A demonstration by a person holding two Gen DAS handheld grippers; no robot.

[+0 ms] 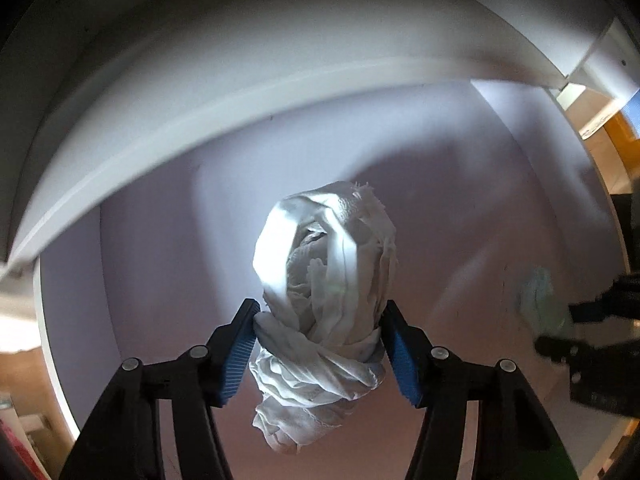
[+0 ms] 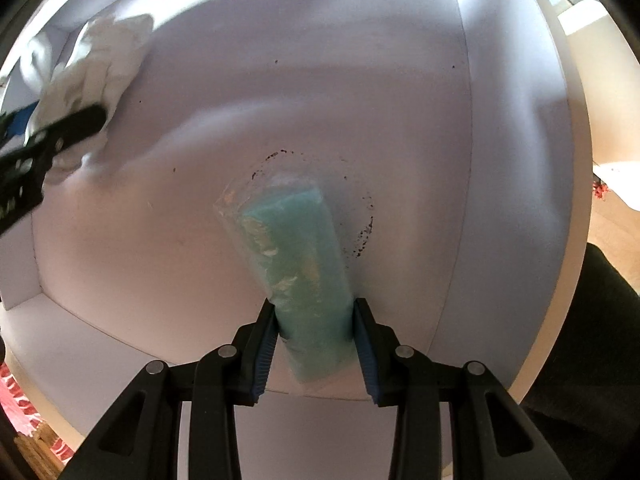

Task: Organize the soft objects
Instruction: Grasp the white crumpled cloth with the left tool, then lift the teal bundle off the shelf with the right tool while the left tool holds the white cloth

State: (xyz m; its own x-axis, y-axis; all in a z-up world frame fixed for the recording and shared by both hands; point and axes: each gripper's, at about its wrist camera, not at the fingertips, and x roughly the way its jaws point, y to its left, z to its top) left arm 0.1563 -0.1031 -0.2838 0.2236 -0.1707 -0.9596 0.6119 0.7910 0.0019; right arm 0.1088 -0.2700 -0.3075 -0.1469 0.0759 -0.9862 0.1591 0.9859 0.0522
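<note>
white cloth (image 1: 324, 280) was pinched in left gripper (image 1: 320, 344); right gripper (image 2: 316, 344) clamped a teal pack (image 2: 304, 264) over the tray (image 2: 480, 160).

The left gripper (image 1: 320, 344) points down into a white bin (image 1: 168, 148), its blue pads (image 1: 240, 354) pressed against both sides of a knotted white cloth (image 1: 324, 292). At the right edge, a blurred pale green thing (image 1: 540, 300), perhaps a packet, sits beside another black gripper (image 1: 592, 332).
</note>
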